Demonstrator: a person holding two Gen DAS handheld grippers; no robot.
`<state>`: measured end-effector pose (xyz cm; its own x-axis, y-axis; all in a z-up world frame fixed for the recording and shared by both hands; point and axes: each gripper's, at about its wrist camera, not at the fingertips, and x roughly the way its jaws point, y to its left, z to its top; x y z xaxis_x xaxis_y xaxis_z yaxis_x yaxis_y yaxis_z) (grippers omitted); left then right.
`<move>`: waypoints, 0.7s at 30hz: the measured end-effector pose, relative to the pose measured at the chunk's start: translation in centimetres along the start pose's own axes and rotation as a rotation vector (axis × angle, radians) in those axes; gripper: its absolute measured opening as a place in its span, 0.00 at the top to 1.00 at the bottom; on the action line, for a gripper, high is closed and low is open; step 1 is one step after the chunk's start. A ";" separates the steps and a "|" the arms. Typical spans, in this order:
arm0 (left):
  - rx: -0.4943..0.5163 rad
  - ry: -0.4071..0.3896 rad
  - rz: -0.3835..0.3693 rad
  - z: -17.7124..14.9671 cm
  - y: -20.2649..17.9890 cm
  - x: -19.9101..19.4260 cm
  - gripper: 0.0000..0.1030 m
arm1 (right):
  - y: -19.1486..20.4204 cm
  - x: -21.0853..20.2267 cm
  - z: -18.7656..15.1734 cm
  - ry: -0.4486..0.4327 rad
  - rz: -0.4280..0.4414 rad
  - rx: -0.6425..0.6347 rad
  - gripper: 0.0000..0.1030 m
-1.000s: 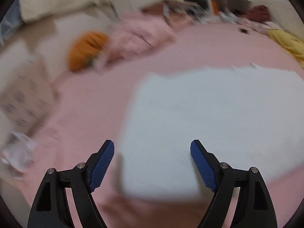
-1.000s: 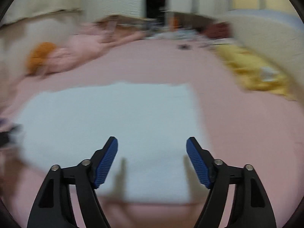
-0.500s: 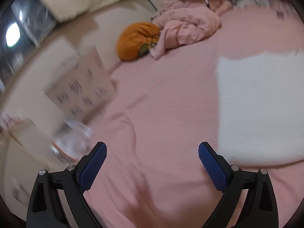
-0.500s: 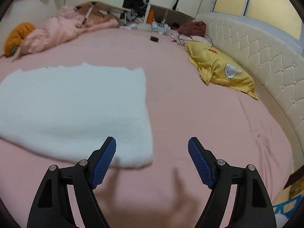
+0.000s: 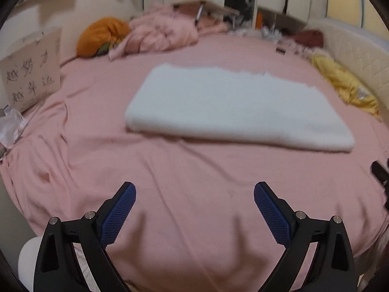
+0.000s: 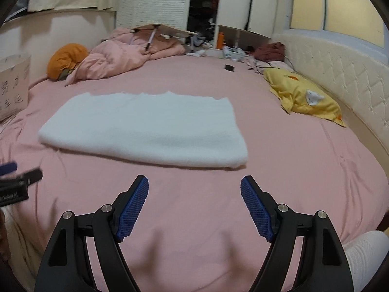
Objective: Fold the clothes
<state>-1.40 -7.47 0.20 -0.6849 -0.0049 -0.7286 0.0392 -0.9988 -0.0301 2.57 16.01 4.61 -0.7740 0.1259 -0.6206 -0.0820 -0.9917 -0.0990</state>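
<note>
A white fluffy garment (image 5: 231, 107) (image 6: 145, 131) lies folded into a flat rectangle in the middle of the pink bed (image 5: 194, 206) (image 6: 291, 160). My left gripper (image 5: 194, 192) hovers open over bare sheet, well short of the garment's near edge, with nothing between its blue pads. My right gripper (image 6: 194, 182) is also open and empty, just in front of the garment's near fold. The left gripper's tip (image 6: 14, 182) shows at the left edge of the right wrist view, and the right gripper's tip (image 5: 379, 172) shows at the right edge of the left wrist view.
A pink quilt (image 6: 126, 53), an orange bundle (image 6: 65, 59) and a small folding table (image 6: 165, 30) lie at the far side. A yellow pillow (image 6: 301, 95) rests by the padded headboard (image 6: 340, 77). A cardboard sign (image 5: 31, 73) stands at the left. A person's white-clad knee (image 6: 364, 258) is nearby.
Both grippers have pulled back from above the white garment toward the near edge of the bed. The garment lies still, and both grippers stayed open.
</note>
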 end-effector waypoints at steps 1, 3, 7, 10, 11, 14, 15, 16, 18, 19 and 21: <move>-0.005 0.005 0.000 -0.1 -0.1 -0.2 0.05 | 0.1 -0.1 -0.1 -0.001 0.004 -0.005 0.24; -0.018 0.020 0.005 0.1 -0.1 -0.2 0.05 | 0.3 -0.4 -0.3 -0.003 0.012 -0.015 0.24; -0.083 0.021 -0.018 0.6 0.6 -0.2 0.05 | 0.8 -0.9 -0.7 -0.008 0.027 -0.034 0.24; -0.142 0.034 -0.031 0.4 1.6 0.0 0.05 | 0.9 -1.0 -0.7 -0.007 0.033 -0.030 0.24; -0.159 0.037 -0.035 0.3 1.8 0.0 0.05 | 0.9 -1.1 -0.6 -0.008 0.034 -0.029 0.24; -0.191 0.045 -0.043 0.3 2.5 0.3 0.05 | 1.2 -1.2 -0.6 -0.014 0.038 -0.029 0.24; -0.199 0.049 -0.046 0.3 2.6 0.4 0.05 | 1.2 -1.2 -0.6 -0.014 0.040 -0.028 0.24; -0.204 0.054 -0.049 0.3 2.6 0.4 0.05 | 1.2 -1.2 -0.6 -0.012 0.043 -0.027 0.24; -0.210 0.058 -0.058 0.3 2.6 0.5 0.05 | 1.1 -1.0 -0.6 -0.006 0.047 -0.025 0.24; -0.210 0.059 -0.061 0.3 2.6 0.6 0.05 | 1.1 -0.9 -0.6 0.000 0.048 -0.024 0.24; -0.207 0.060 -0.063 0.4 2.5 0.6 0.05 | 1.0 -0.7 -0.7 0.007 0.052 -0.020 0.24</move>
<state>-2.00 -9.99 -0.02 -0.6466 0.0660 -0.7600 0.1508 -0.9655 -0.2123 3.47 14.93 4.42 -0.7722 0.0741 -0.6310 -0.0288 -0.9962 -0.0818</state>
